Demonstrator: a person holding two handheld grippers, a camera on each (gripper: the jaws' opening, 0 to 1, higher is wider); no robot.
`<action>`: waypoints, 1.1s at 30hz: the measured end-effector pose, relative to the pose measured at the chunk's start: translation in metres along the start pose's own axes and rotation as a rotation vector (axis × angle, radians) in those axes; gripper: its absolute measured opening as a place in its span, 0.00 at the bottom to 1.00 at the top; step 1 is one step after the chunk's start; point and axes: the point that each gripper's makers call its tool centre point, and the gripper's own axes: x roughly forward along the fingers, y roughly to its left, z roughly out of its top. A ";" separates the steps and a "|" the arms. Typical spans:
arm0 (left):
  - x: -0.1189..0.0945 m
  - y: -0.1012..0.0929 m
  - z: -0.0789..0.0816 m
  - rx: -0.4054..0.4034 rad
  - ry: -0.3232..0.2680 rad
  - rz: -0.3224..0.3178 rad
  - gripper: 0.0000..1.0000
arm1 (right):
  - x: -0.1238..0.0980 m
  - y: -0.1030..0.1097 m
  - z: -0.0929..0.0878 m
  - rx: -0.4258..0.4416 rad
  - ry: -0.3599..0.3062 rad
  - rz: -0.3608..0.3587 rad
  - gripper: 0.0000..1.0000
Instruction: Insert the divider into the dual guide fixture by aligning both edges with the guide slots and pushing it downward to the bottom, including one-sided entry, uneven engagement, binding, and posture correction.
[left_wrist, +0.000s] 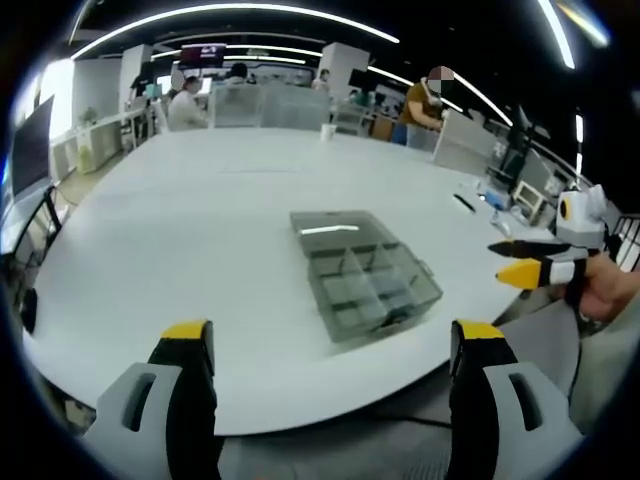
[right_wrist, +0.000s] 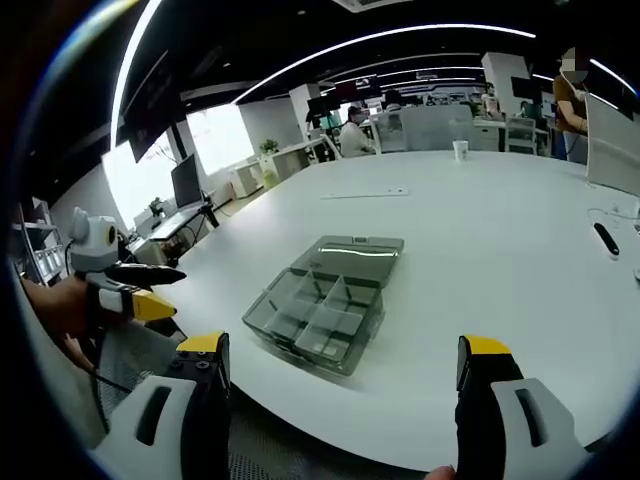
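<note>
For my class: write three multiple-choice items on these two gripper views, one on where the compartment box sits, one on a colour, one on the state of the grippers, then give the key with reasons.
1. Where is the clear compartment box?
A. On the white table, near its front edge
B. On the floor
C. Held in a gripper

2. What colour are the gripper fingertips?
A. Red
B. Yellow
C. Green

3. How do the left gripper and right gripper stand?
A. Both shut on the box
B. One holds a divider
C. Both open, holding nothing

Key: 1 A, the box rests on the tabletop by the near edge. 2 B, each tip is capped yellow. 3 C, wide gaps show between both pairs of jaws, short of the box.
</note>
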 end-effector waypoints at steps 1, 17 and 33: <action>0.000 0.000 0.000 -0.001 0.001 0.000 0.97 | 0.000 0.000 0.000 -0.001 0.003 0.001 0.93; 0.001 0.001 -0.001 -0.002 0.005 0.001 0.97 | 0.000 0.002 -0.001 -0.002 0.007 0.002 0.93; 0.000 0.001 -0.002 0.002 0.007 -0.002 0.97 | 0.000 0.004 0.000 -0.006 0.006 0.000 0.93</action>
